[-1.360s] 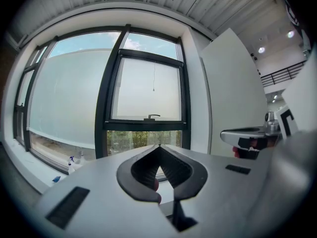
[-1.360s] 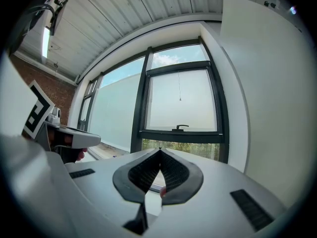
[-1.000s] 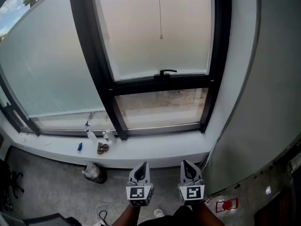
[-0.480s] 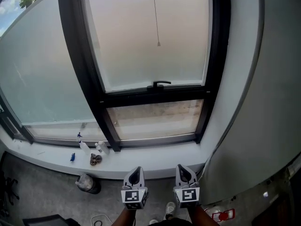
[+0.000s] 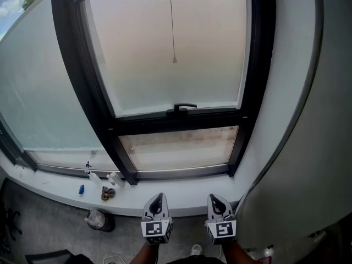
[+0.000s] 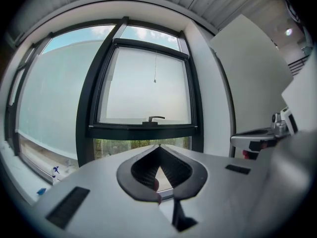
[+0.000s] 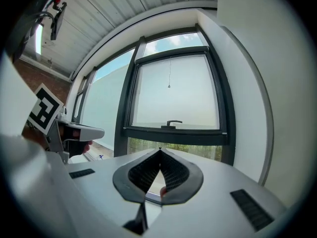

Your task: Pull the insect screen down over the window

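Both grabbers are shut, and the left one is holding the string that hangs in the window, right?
Not quite. The left gripper and right gripper are both shut, but the left one holds nothing. The string hangs free in front of the upper pane, apart from both. The left gripper view shows its jaws together with nothing between them.

Left tool (image 5: 157,198) and right tool (image 5: 218,199): light grey shells, each with dark ribbed pads forming a teardrop-shaped opening and black rectangular slots (image 6: 68,207). Each carried a white cube (image 5: 154,230) with black square markers. One pale shoe (image 5: 195,250) showed below.
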Demonstrator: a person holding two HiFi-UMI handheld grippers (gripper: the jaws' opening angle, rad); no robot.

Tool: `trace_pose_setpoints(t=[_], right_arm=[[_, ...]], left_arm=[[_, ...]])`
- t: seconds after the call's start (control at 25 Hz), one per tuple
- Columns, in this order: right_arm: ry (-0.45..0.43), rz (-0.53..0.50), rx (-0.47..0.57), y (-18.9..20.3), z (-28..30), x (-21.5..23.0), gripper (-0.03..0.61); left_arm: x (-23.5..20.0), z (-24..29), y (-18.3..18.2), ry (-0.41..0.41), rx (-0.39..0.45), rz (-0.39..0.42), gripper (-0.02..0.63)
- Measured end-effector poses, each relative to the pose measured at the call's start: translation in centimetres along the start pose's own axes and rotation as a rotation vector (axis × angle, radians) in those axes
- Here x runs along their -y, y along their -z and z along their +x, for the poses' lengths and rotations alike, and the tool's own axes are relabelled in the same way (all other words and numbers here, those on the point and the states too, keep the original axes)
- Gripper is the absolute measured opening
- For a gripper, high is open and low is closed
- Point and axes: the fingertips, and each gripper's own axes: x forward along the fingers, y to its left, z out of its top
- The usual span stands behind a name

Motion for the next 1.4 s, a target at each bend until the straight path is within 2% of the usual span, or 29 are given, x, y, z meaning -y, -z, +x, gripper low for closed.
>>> trace_pose_setpoints(t=[0.48,0.72,0.88,1.08,1.4], right_arm=[[-0.085,0.019,0.043,-1.7,5.4,0.8,0.003],[-0.027,0.013,-0.011,-1.3,8.2,2.0,0.003],[0.01,0.026,-0.024,-0.9,11.4,2.8,0.003],[0.024,0.037,-0.02,-1.1,15.9,3.1,0.003],[0.044,0.03,0.012,-1.1,23.2,3.6,0.003]], left_arm=[[-0.3,4.7,-0.6,-0.033,-0.036,-0.008,0.0],[-0.4,8.2,0.0,0.029,-0.034,-0.004,0.0],[-2.1,11.2,0.4,0.028,-0.065,-0.009,0.0],[-4.3,15.9,-0.1,0.082,-0.025,0.004,0.0],[-8.3,20.5,-2.3,0.091,0.018,0.014,0.0]])
